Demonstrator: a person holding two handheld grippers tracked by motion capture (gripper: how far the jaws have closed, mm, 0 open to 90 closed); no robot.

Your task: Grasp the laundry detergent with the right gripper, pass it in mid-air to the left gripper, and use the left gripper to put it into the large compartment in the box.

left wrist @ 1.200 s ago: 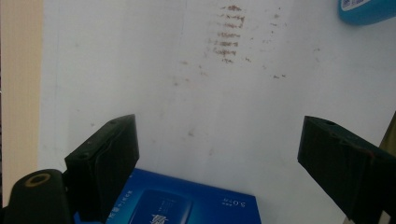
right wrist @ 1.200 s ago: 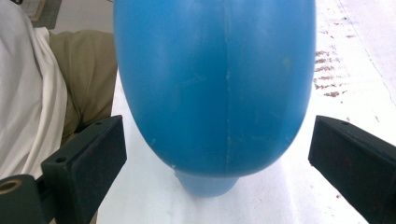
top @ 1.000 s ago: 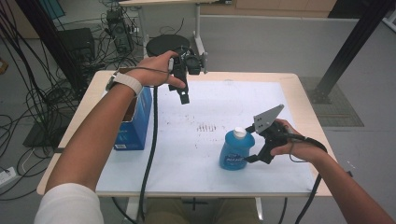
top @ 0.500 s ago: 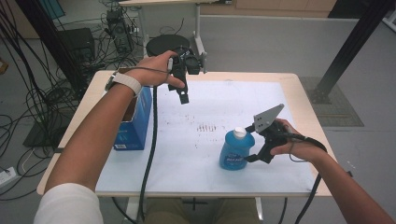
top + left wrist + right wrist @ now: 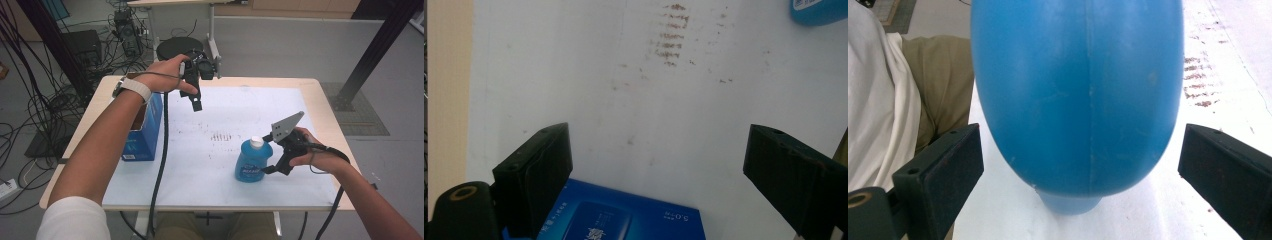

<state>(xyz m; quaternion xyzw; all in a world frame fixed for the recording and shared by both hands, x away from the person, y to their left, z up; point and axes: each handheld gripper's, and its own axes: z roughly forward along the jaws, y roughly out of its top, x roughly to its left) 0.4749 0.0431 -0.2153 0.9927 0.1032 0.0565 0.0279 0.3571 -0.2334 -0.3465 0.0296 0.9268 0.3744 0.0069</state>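
Right gripper: fingers spread, 1 on each side of blue bottle, neither pressing it. Bottle stands upright on white table, between those fingers. Left gripper: fingers spread, nothing between, hanging over blue box.

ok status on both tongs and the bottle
Right tongs open around blue bottle, pads off it. Left tongs open above blue box. Nothing in the way.
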